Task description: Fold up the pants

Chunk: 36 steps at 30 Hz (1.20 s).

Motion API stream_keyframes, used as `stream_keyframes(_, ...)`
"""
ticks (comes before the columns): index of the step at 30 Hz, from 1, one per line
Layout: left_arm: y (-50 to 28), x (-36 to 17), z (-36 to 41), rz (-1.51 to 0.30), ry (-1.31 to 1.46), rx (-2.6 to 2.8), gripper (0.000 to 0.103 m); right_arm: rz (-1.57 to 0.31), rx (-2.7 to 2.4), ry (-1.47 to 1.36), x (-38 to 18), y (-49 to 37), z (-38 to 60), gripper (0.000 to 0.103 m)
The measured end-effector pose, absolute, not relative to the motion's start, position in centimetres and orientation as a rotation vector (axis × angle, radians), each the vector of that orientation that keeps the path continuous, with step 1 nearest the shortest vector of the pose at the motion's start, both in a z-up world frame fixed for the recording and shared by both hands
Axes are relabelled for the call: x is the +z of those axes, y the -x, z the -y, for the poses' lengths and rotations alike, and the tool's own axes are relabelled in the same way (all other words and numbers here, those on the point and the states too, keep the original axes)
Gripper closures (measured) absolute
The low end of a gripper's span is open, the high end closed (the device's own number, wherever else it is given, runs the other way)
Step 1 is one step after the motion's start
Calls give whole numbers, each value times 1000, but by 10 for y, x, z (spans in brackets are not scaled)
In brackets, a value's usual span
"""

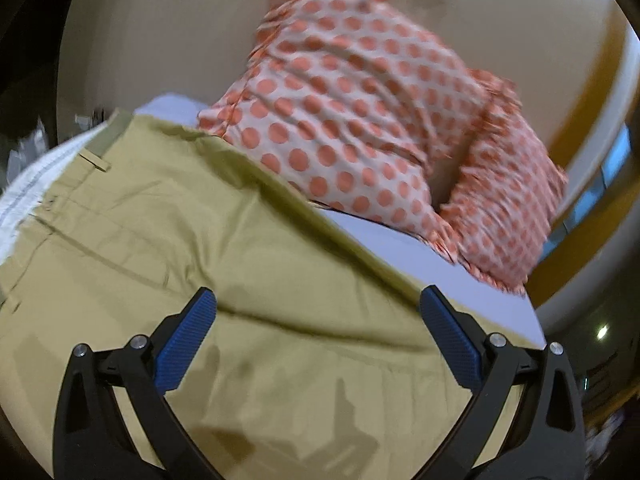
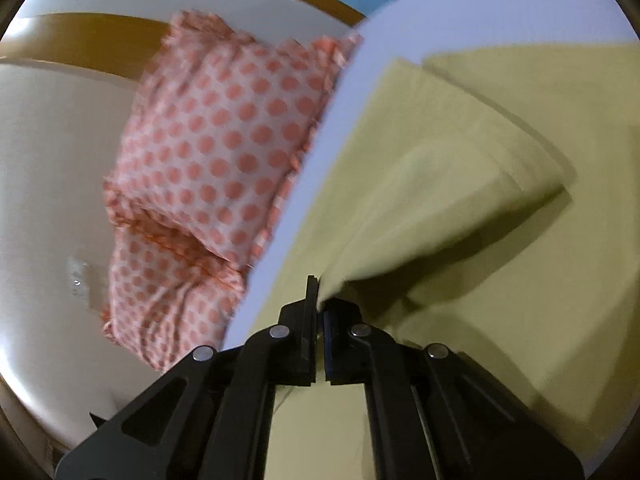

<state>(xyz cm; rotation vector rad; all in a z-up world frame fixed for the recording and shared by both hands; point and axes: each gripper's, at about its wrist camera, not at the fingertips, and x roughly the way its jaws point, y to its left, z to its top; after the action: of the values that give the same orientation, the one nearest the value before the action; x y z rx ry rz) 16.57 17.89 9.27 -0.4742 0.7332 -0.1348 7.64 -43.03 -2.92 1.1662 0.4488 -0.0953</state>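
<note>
Khaki pants (image 1: 224, 248) lie spread on a pale lavender bed sheet (image 1: 472, 280), with the waistband and a belt loop at the upper left. My left gripper (image 1: 318, 304) is open just above the cloth, its blue pads (image 1: 188, 340) wide apart and holding nothing. In the right wrist view my right gripper (image 2: 318, 300) is shut on a fold of the pants (image 2: 440, 184), and the lifted cloth hangs over the lower layer of the pants.
Two pillows with orange dots (image 1: 360, 112) lie at the bed's far edge and also show in the right wrist view (image 2: 216, 152). A beige wall (image 1: 160, 32) and a wooden headboard strip (image 2: 88, 40) lie behind. The sheet's edge (image 2: 312, 184) runs beside the pants.
</note>
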Motion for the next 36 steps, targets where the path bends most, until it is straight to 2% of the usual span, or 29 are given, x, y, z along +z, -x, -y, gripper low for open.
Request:
stream_keyframes(4,-230,70,-188,-863,564,-82,3,-393,-46,-1126,-12,-70,432,101)
stream_keyframes(7,-269,51,-191,-928,626,-40,16,-384,-25,-1106,-6,-71,435,101)
stream_keyframes(8,-281,43,-193,-946,640,-11,25,-381,-20,-1102,-5,-71,436,101)
stream_keyframes(10,-295,31,-199,-960,676,5,59,-376,-24,-1091,-2,-73,438,101)
stream_keyframes(11,-300,26,-203,-965,703,-4,95,-372,-26,-1090,-1,-74,440,101)
stream_keyframes(12,-301,22,-206,-965,733,-20,100,-368,-25,-1093,1,-74,444,101)
stream_keyframes(16,-251,51,-200,-853,638,-47,101,-343,-27,-1047,14,-60,450,101)
stream_keyframes(21,-108,86,-196,-714,522,-105,100,-346,-79,-954,23,-20,455,101)
stream_keyframes(26,-1,45,-191,-752,545,-113,100,-419,-152,-881,8,3,460,101)
stream_keyframes(30,30,19,-185,-759,570,-107,99,-480,-210,-835,-4,9,462,99)
stream_keyframes(32,36,11,-184,-754,572,-104,97,-498,-251,-810,-5,16,464,84)
stream_keyframes(34,43,6,-184,-745,576,-108,95,-472,-317,-788,-2,29,469,18)
stream_keyframes(35,47,4,-184,-736,579,-114,91,-441,-349,-778,-1,36,471,14)
stream_keyframes(36,52,4,-185,-724,577,-112,82,-404,-389,-757,1,43,474,15)
